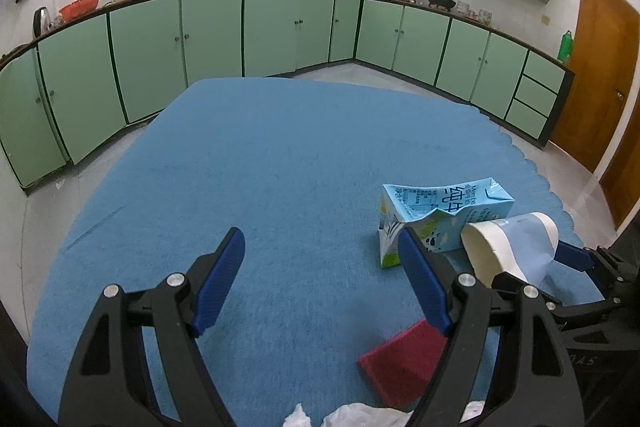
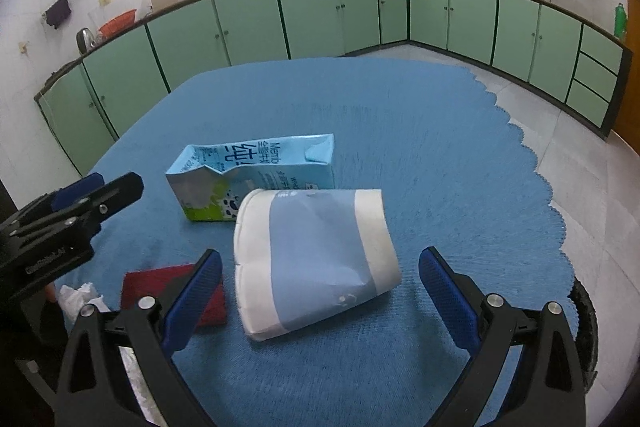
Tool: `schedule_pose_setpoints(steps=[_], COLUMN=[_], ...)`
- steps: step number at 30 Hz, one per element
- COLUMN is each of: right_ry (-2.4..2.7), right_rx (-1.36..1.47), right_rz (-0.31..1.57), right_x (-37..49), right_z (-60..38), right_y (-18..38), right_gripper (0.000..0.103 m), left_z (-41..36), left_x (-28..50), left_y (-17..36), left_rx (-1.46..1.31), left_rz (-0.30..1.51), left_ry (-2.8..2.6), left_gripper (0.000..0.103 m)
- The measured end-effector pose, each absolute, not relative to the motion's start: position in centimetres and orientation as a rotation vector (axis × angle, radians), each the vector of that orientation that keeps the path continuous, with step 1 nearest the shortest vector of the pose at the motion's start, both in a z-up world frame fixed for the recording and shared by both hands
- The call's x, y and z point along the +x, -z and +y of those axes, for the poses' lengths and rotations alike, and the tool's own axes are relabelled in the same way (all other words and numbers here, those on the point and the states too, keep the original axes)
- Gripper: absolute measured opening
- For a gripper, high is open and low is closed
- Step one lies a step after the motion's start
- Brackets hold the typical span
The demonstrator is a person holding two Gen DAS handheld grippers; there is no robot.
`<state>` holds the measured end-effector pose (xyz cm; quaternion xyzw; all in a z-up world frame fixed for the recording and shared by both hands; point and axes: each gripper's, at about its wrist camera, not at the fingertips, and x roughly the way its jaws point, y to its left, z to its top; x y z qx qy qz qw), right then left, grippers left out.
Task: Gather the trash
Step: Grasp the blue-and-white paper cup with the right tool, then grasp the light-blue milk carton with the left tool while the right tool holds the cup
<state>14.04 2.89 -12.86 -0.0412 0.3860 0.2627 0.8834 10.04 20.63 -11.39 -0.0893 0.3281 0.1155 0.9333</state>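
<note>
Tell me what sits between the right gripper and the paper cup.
Nothing visible does. The crushed paper cup lies on its side on the blue tablecloth just ahead of the open right gripper; the milk carton lies beyond it.

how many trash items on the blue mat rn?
4. Milk carton lying dented mid-mat; paper cup on its side just in front of it, between the right tongs; red pad nearer left; crumpled tissue at the near edge, partly hidden.

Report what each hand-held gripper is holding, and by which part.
Nothing is held. The left hand-held gripper is open over bare cloth; the right hand-held gripper is open around the crushed paper cup, not gripping it.
</note>
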Motion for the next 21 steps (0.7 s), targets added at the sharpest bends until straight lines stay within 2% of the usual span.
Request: schedule_pose_setpoints(steps=[4,7,11,21], right_ry=[-0.555,-0.566,-0.574,-0.555], right_rx=[-0.086,-0.076,-0.066,-0.048], right_rz=[0.825,0.841,0.844,0.794], right_x=[14.5,14.6,14.7,14.0], right_z=[3.2,3.1,2.9,1.4], right_y=[13.0,13.3,13.2,12.1], right_gripper=[0.091,0.08,0.075,0.074], left_z=[20.9,21.0,21.0,21.1], left_x=[10.4,10.7,11.1,12.0], left_y=[11.7,11.8,11.8,12.3], left_rx=[-0.189,-0.201,-0.198,-0.215], left_rz=[0.681,0.688,0.694,0.717], left_ry=[-0.235,-0.235,-0.23,-0.243], left_gripper=[0.077,0.077,0.077,0.077])
